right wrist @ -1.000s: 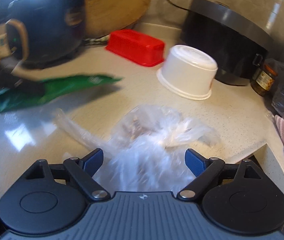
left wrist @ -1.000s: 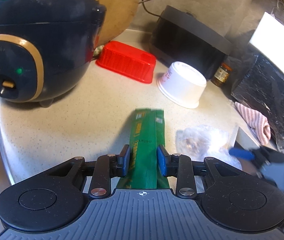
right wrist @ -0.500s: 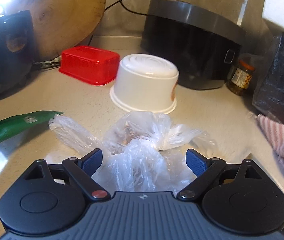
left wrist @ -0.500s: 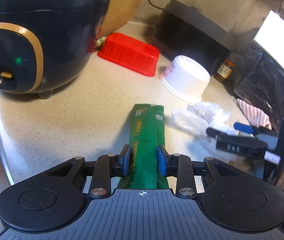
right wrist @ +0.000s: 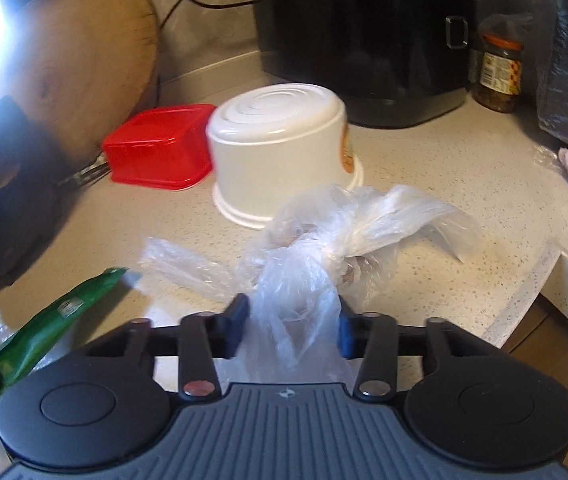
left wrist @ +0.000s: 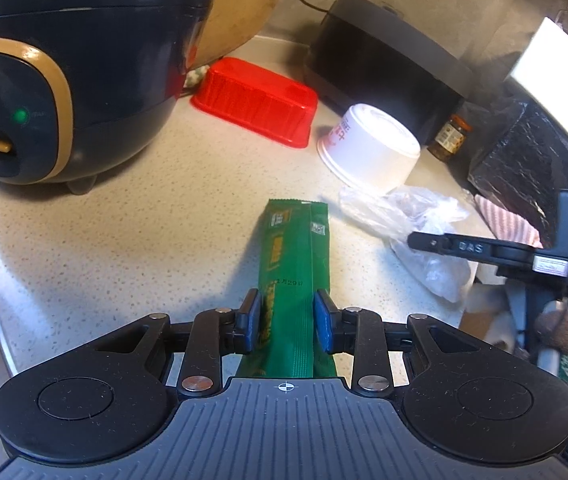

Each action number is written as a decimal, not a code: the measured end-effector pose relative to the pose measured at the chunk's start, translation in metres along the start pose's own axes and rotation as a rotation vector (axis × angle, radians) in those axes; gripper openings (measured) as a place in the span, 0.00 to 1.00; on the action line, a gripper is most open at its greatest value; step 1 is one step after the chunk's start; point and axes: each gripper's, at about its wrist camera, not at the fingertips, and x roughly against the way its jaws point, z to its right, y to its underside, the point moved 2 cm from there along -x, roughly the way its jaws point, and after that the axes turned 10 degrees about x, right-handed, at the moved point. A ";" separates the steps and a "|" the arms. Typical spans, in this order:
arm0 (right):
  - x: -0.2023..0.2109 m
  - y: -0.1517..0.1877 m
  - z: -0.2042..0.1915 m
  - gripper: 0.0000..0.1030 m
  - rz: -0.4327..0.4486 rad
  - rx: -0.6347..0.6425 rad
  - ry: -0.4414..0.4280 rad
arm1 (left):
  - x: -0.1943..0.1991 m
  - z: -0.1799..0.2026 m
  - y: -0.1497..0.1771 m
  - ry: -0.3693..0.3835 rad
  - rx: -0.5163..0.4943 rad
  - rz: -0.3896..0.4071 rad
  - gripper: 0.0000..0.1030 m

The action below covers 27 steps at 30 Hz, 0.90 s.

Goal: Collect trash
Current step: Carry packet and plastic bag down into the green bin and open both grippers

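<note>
Left of the white cup (left wrist: 370,152) stands the rice cooker (left wrist: 64,76), then the red box (left wrist: 258,106), on the worktop (left wrist: 132,220). Nearer than the cup, the left claw (left wrist: 287,322) grips a green wrapper (left wrist: 296,264). In front of the cup and touching its rim, the right claw (right wrist: 292,326) is closing on a clear bag (right wrist: 324,240), plastic bunched between its pads
</note>
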 end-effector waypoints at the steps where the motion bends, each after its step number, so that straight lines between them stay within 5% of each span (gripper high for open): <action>1: 0.005 0.000 -0.003 0.34 0.001 -0.002 -0.013 | -0.001 0.001 -0.001 0.002 -0.002 -0.001 0.32; 10: 0.079 0.011 -0.018 0.27 0.096 -0.043 -0.086 | -0.013 0.036 -0.007 0.092 -0.090 -0.013 0.32; 19: 0.147 0.047 0.026 0.27 0.158 -0.172 0.125 | -0.052 0.135 0.013 0.274 -0.323 -0.143 0.32; 27: 0.158 0.138 0.086 0.27 0.031 -0.415 0.288 | -0.100 0.220 0.077 0.370 -0.559 -0.341 0.32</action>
